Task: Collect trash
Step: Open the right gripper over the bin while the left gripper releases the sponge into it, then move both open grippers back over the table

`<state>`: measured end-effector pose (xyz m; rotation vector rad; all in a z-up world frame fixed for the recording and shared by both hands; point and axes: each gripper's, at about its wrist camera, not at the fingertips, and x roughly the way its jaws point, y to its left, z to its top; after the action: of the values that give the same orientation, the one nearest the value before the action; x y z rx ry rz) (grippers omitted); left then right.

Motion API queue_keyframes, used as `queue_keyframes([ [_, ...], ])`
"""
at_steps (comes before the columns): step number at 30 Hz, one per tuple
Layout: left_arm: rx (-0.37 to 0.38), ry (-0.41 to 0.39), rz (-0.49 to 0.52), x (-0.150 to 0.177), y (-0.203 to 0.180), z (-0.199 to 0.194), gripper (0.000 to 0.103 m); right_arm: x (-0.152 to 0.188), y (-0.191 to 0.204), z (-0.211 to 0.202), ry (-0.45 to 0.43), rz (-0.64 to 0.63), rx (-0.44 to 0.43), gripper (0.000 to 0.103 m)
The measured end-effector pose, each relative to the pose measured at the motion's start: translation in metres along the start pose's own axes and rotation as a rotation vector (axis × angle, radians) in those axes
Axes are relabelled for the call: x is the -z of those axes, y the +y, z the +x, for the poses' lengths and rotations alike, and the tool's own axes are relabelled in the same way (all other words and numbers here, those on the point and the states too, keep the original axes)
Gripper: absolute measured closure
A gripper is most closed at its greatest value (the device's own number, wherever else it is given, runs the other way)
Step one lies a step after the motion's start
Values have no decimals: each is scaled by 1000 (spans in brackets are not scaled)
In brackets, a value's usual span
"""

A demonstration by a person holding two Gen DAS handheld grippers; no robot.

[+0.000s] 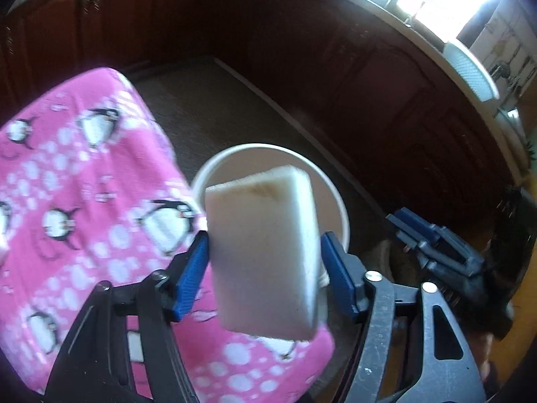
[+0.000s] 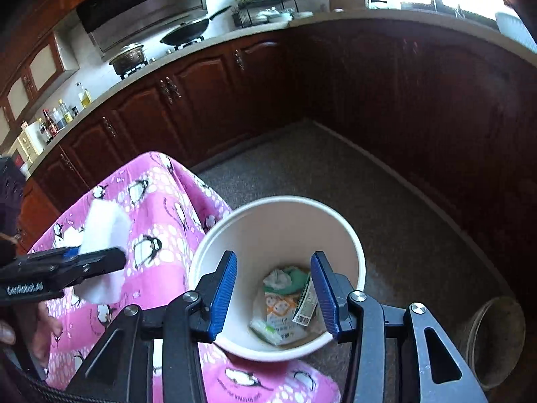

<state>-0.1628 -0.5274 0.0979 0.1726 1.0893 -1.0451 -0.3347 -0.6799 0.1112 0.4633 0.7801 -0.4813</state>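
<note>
Left gripper (image 1: 265, 265) pinches white sponge (image 1: 265, 252) upright, beside the bin (image 2: 201, 262) rim over the pink cloth (image 1: 84, 184), apparently for dropping; right gripper (image 2: 272, 297) spread, empty, above the bin holding wrappers (image 2: 285, 305)

The bin (image 2: 235, 231) stands on the floor (image 2: 302, 174) just right of the cloth-covered table (image 2: 161, 198); wrappers (image 2: 282, 309) lie in the bin; cabinets (image 2: 201, 94) stand behind it

sponge (image 1: 265, 252): white block, brownish stain near top, upright, held above pink cloth beside bin | bin (image 2: 208, 252): white round tub, open, on floor | trash (image 2: 285, 305): wrappers, crumpled tissue, barcode label at bin bottom
</note>
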Motion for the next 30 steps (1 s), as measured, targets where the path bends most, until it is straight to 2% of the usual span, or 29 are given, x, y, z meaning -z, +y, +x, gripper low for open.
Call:
queue_keyframes([
  [2,16,-3,-16,-2,0,4,23,5,-3,-3,3,3,4,55],
  [5,15,5,-18,-4,3,6,22,6,-3,-2,2,25,-4,53],
  [11,-64,-35,-2,0,13,-10,22,3,0,-5,-9,26,-14,52],
  [14,-121,-76,5,3,22,-22,22,3,10,0,-5,8,-18,52],
  [22,-202,-127,-5,14,42,-48,22,9,44,12,18,-54,-21,51],
  [26,-228,-148,-17,18,51,-62,22,9,63,10,10,-85,-30,42],
  [30,-262,-180,-45,25,65,-82,22,8,81,5,-3,-114,-43,41],
])
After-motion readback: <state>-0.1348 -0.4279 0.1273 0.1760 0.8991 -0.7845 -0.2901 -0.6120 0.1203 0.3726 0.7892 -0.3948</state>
